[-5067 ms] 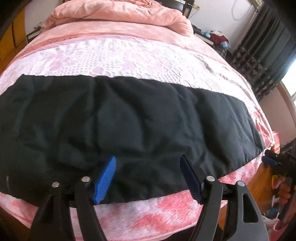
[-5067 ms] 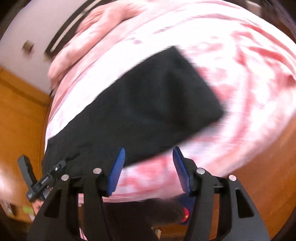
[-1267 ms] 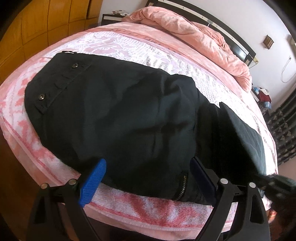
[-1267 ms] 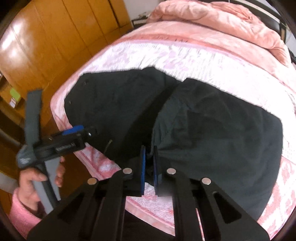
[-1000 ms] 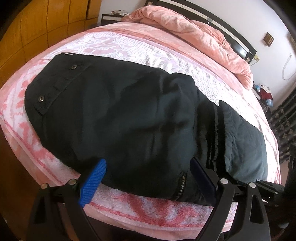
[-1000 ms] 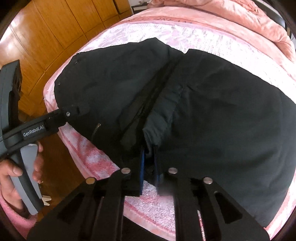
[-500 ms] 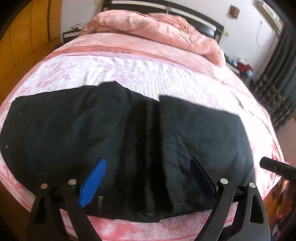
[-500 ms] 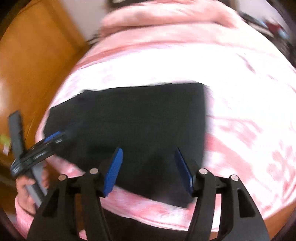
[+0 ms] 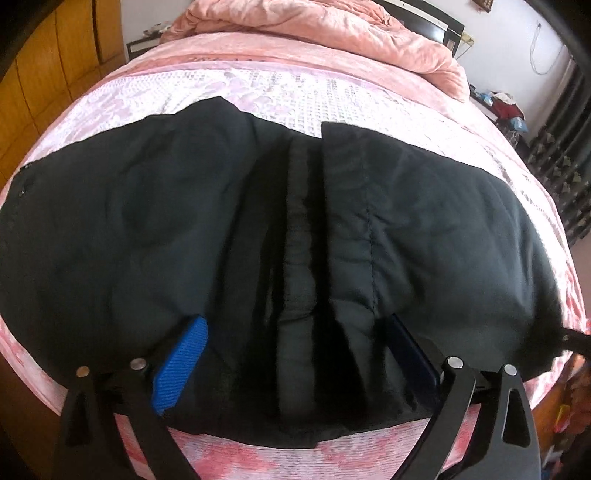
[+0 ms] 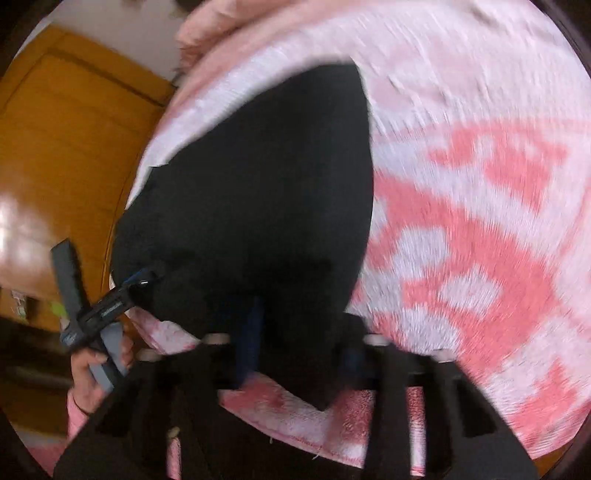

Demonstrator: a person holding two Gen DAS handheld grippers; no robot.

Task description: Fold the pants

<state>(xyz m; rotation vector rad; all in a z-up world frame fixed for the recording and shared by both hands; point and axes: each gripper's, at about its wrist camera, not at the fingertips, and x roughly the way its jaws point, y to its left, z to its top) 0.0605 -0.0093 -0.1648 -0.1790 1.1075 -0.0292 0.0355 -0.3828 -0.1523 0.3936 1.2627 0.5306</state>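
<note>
Black pants [image 9: 424, 229] half-folded on bed [image 9: 295, 92]; left gripper [image 9: 295, 354] wide open, empty. Right gripper [image 10: 299, 354] closing, seemingly around the near-right fold corner: pinch both layers squarely.

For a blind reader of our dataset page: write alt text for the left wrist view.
Black pants, folded in from the right so a flap overlaps the middle, lie across a pink patterned bedspread. The left gripper hovers over their near edge with blue-padded fingers spread wide, holding nothing. A rumpled pink duvet is heaped at the far end.
</note>
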